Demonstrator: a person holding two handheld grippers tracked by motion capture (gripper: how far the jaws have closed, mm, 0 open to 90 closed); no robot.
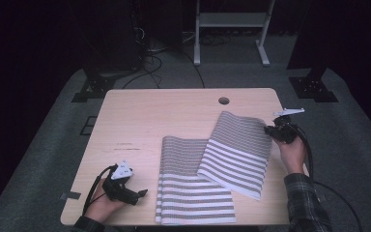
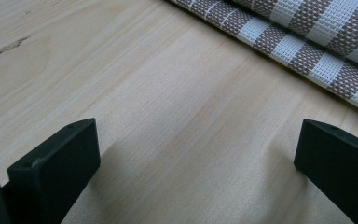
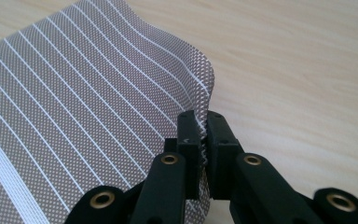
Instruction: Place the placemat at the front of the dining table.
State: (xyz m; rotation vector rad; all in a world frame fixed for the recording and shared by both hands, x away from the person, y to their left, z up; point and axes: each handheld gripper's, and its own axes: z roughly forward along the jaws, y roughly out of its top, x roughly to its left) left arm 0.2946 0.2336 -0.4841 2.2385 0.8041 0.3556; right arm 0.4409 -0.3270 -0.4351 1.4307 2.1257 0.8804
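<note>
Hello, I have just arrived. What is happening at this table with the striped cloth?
A person is working on a striped cloth on a wooden table, with tongs in each hand. The right tongs are shut on the cloth's edge, and that part lies folded over the rest, its far corner slightly raised. The left tongs are open and sit just above bare wood beside the cloth, holding nothing.

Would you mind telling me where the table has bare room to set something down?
The far left of the table, between the striped cloth and the left edge, is bare wood, as is the far strip around the cable hole. The near right is crowded: cloth covers it, with the right tool clamped on its corner.
</note>
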